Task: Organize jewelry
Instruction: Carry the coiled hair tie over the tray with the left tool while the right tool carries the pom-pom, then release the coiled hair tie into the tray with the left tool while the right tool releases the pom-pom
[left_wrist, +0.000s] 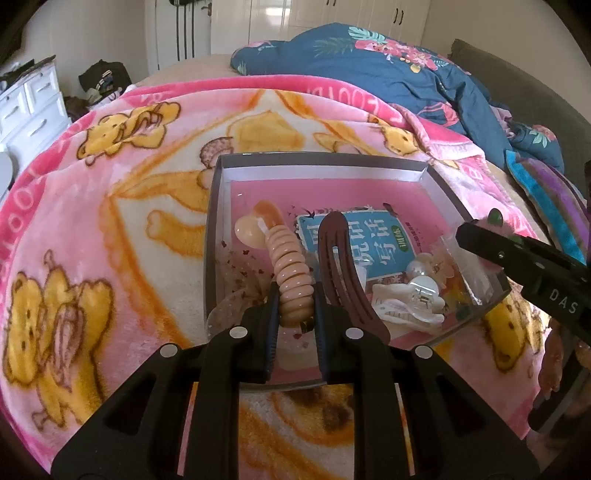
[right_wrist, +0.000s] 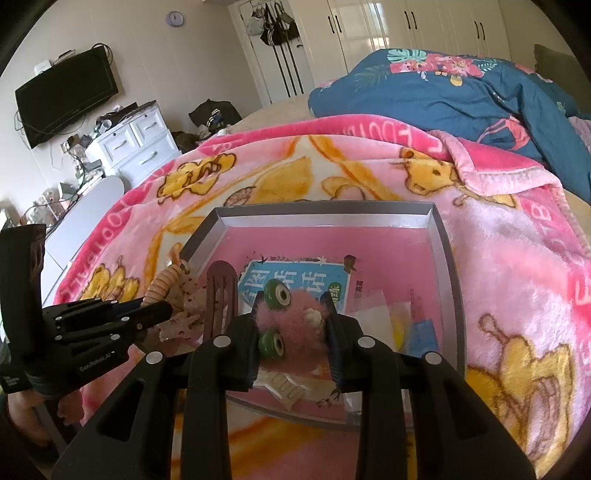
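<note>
The fuzzy pink clip (right_wrist: 295, 325) hides the box (right_wrist: 443, 236) floor beneath; label print stays unreadable.

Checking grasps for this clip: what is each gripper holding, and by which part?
Left gripper: the peach spiral hair tie, pinched at its near end. Right gripper: the fuzzy pink clip with green eyes, clamped across its body, above the box.

"DAS" on the right gripper (left_wrist: 480, 236), "GenRobot.AI" on the left gripper (right_wrist: 155, 310), "FOOTBALL" lettering on pink blanket (right_wrist: 517, 280)
</note>
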